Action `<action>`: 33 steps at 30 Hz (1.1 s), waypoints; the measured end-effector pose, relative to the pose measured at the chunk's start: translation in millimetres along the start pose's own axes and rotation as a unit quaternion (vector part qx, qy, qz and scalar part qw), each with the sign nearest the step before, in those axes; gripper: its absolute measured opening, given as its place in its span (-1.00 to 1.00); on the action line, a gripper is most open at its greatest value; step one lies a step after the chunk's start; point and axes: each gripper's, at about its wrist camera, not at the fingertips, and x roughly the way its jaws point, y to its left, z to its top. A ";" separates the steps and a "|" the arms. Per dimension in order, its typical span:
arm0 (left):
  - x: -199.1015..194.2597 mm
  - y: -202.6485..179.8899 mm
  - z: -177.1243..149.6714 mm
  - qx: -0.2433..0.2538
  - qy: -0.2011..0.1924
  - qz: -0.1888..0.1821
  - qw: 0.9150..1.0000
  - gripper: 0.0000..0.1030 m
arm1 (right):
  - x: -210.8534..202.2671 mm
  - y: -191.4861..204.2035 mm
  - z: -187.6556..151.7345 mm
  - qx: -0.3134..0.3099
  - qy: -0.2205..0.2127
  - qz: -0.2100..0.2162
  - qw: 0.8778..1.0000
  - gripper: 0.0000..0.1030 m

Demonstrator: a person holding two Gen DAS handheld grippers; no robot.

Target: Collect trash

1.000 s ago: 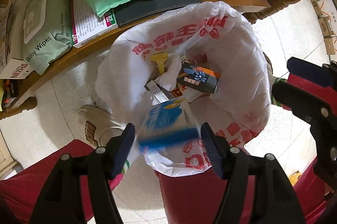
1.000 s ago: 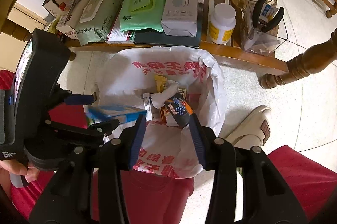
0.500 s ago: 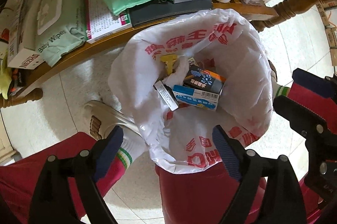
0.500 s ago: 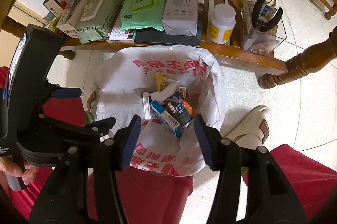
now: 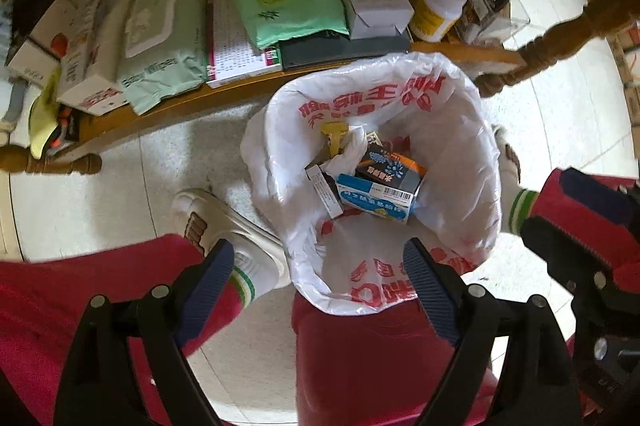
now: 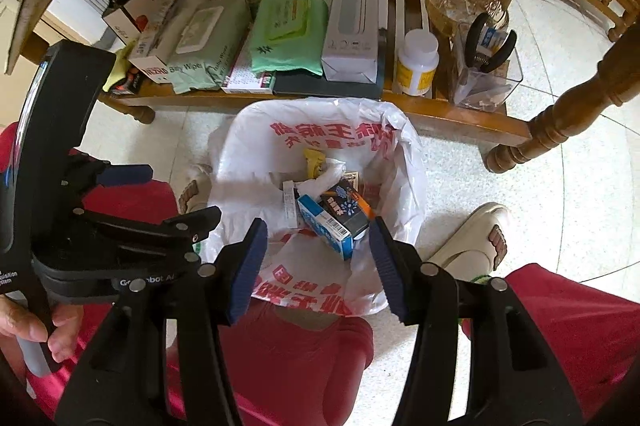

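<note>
A white plastic bag (image 5: pixel 380 98) with red lettering lines a red bin on the floor. Inside it lie a blue box (image 5: pixel 374 196), a dark box (image 5: pixel 390 166), a yellow scrap (image 5: pixel 334 136) and crumpled white paper (image 5: pixel 352 150). My left gripper (image 5: pixel 318 262) hangs open above the bag's near rim, with nothing between its fingers. In the right wrist view the bag (image 6: pixel 320 122) and the blue box (image 6: pixel 324 226) sit just beyond my right gripper (image 6: pixel 318 242). Its jaws are opening and hold nothing. The left gripper's body (image 6: pixel 120 226) shows at the left there.
A low wooden table (image 6: pixel 460 118) behind the bin carries wipes packs (image 6: pixel 288 34), a long white box (image 6: pixel 354 22), a white bottle (image 6: pixel 416 66) and a clear holder with pliers (image 6: pixel 488 66). Its turned leg (image 6: pixel 560 126) stands at the right. A person's slippered feet (image 5: pixel 208 222) flank the bin.
The blue box left my left gripper and dropped into the bag. Both grippers rose away from the bag, and both sets of jaws spread wider.
</note>
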 end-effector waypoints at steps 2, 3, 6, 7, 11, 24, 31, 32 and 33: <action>-11.7 0.2 -6.3 -0.011 -0.016 -0.002 1.000 0.64 | -13.7 4.4 -3.1 -0.001 -0.017 -0.007 1.000 0.20; -20.0 -0.6 -10.4 -0.015 -0.027 -0.001 1.000 0.64 | -19.1 5.7 -4.4 -0.003 -0.024 -0.008 1.000 0.20; -44.4 -2.8 -18.3 -0.016 -0.061 0.010 0.998 0.64 | -46.5 12.7 -7.4 -0.006 -0.058 -0.009 0.998 0.24; -53.5 -3.3 -20.4 -0.016 -0.073 0.015 0.997 0.64 | -53.1 14.3 -8.0 -0.007 -0.066 -0.008 0.998 0.27; -95.0 -7.6 -30.5 -0.022 -0.129 0.024 0.991 0.64 | -92.0 21.2 -13.3 -0.009 -0.117 -0.014 0.993 0.41; -224.5 -18.1 -61.9 -0.049 -0.296 0.032 0.953 0.75 | -216.1 32.1 -31.7 0.013 -0.290 -0.062 0.955 0.87; -295.4 -26.7 -81.2 -0.052 -0.391 0.066 0.917 0.85 | -284.4 37.1 -45.0 0.026 -0.380 -0.075 0.922 0.87; -304.3 -28.0 -84.3 -0.053 -0.400 0.069 0.913 0.85 | -291.9 38.9 -47.3 0.027 -0.390 -0.080 0.917 0.87; -312.8 -29.1 -87.6 -0.056 -0.408 0.071 0.909 0.85 | -300.8 40.9 -50.0 0.027 -0.401 -0.087 0.911 0.87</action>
